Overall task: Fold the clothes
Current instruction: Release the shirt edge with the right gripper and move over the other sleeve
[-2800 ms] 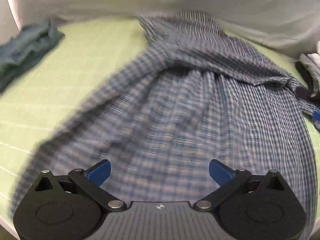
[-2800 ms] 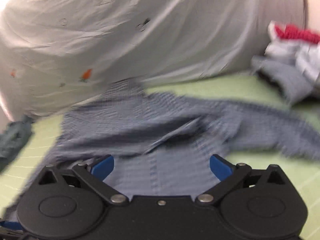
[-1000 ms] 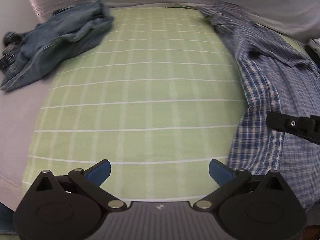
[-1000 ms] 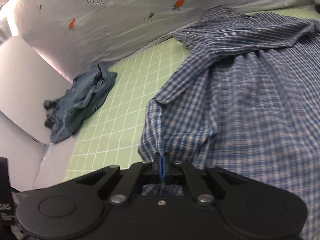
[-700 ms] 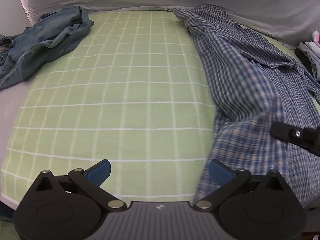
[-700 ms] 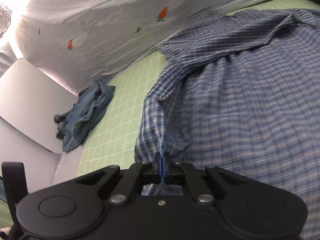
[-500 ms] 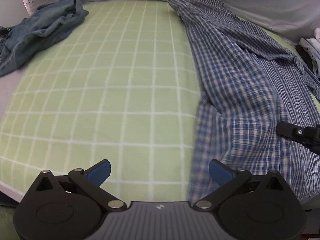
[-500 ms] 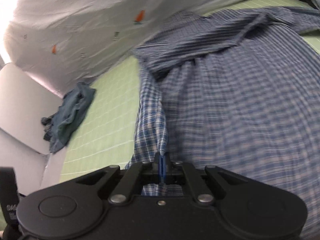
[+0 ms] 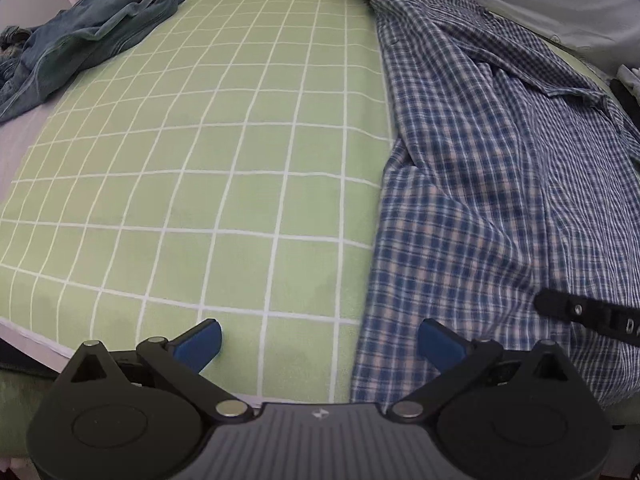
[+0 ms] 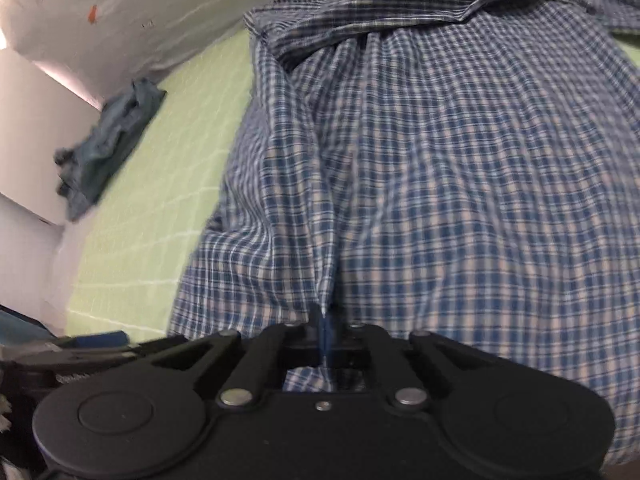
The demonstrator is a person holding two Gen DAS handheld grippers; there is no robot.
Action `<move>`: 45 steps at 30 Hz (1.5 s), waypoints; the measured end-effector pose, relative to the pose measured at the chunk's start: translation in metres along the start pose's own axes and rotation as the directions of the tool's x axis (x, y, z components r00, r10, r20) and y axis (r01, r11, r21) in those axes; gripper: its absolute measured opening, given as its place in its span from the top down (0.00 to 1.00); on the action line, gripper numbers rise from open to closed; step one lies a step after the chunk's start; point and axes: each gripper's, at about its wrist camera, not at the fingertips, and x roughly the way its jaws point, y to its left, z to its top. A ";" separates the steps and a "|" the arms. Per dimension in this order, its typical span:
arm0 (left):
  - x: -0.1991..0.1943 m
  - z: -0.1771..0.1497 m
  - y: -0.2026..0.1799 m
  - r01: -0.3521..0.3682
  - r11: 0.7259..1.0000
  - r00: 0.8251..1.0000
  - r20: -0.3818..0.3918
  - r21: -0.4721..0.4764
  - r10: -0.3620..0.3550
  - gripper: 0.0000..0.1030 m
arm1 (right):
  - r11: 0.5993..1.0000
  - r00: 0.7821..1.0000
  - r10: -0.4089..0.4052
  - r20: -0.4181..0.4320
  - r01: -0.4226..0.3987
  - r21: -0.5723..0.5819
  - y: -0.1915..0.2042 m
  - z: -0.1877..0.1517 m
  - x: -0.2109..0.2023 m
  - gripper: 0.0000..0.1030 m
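A blue and white checked shirt (image 9: 492, 184) lies spread over the right part of a green grid mat (image 9: 224, 168). My left gripper (image 9: 320, 346) is open and empty above the mat's near edge, its right finger just over the shirt's near left hem. My right gripper (image 10: 325, 332) is shut on the shirt (image 10: 440, 168) at its near hem, and the cloth pulls into a ridge running away from the fingers. The right gripper's body (image 9: 588, 316) shows at the right edge of the left wrist view.
A crumpled blue denim garment (image 9: 76, 40) lies at the mat's far left corner, also in the right wrist view (image 10: 108, 140). A white sheet with small prints (image 10: 132, 4) rises behind the mat. More clothes (image 9: 630, 80) lie at the far right.
The shirt's left edge has been drawn nearer to my left gripper, and my right gripper stays shut on the hem. The left gripper stays open.
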 end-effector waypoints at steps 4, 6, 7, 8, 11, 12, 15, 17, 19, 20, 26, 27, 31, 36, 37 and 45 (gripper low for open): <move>-0.004 0.017 0.004 -0.009 1.000 1.000 0.026 -0.024 0.010 0.00 | 0.992 0.997 -0.073 -0.004 0.072 -0.107 0.015 0.008 -0.005 0.84; -0.007 0.027 0.006 -0.012 0.999 0.999 0.045 -0.037 0.014 0.00 | 0.989 0.997 -0.076 0.035 0.080 -0.128 0.017 0.016 -0.013 0.67; -0.009 0.033 0.007 -0.014 0.999 0.998 0.054 -0.043 0.016 0.00 | 0.989 0.995 -0.082 0.051 0.088 -0.121 0.014 0.021 -0.016 0.58; -0.010 0.039 0.007 -0.013 0.999 0.998 0.062 -0.048 0.016 0.00 | 0.990 0.994 -0.092 0.066 0.099 -0.105 0.008 0.027 -0.018 0.55; -0.011 0.058 0.004 -0.011 0.998 0.996 0.083 -0.063 0.016 0.00 | 0.990 0.987 -0.122 0.107 0.129 -0.054 -0.009 0.044 -0.024 0.50; -0.011 0.065 0.002 -0.010 0.998 0.996 0.089 -0.067 0.016 0.00 | 0.990 0.984 -0.133 0.121 0.138 -0.037 -0.015 0.050 -0.026 0.46; -0.006 0.085 -0.003 -0.005 0.997 0.994 0.106 -0.075 0.013 0.00 | 0.986 0.975 -0.164 0.153 0.164 0.017 -0.034 0.067 -0.030 0.38; -0.001 0.100 -0.006 -0.003 0.997 0.994 0.113 -0.080 0.012 0.00 | 0.981 0.966 -0.194 0.169 0.188 0.048 -0.044 0.079 -0.030 0.37; 0.006 0.118 -0.009 -0.001 0.995 0.993 0.119 -0.095 0.012 0.00 | 0.972 0.955 -0.233 0.183 0.220 0.086 -0.055 0.091 -0.029 0.37; 0.010 0.127 -0.010 0.002 0.995 0.993 0.120 -0.101 0.010 0.00 | 0.966 0.948 -0.251 0.194 0.234 0.106 -0.061 0.098 -0.030 0.37; 0.037 0.198 -0.017 0.010 0.995 0.987 0.159 -0.100 0.006 0.00 | 0.927 0.889 -0.358 0.286 0.303 0.220 -0.112 0.159 -0.033 0.32; 0.044 0.214 -0.017 0.009 0.995 0.986 0.165 -0.095 0.007 0.00 | 0.918 0.876 -0.378 0.300 0.313 0.243 -0.123 0.172 -0.033 0.32; 0.069 0.272 -0.014 -0.011 0.993 0.985 0.169 -0.116 0.030 0.00 | 0.870 0.826 -0.467 0.315 0.365 0.331 -0.171 0.218 -0.028 0.29; 0.099 0.335 -0.003 0.000 0.983 0.986 0.164 -0.183 0.030 0.00 | 0.813 0.793 -0.539 0.283 0.402 0.422 -0.226 0.262 -0.015 0.29; 0.106 0.346 0.000 0.012 0.980 0.987 0.161 -0.200 0.020 0.00 | 0.806 0.793 -0.544 0.273 0.403 0.434 -0.234 0.267 -0.011 0.29; 0.150 0.411 0.004 0.138 0.945 0.983 0.157 -0.297 -0.094 0.11 | 0.813 0.834 -0.488 0.258 0.327 0.481 -0.262 0.275 0.005 0.52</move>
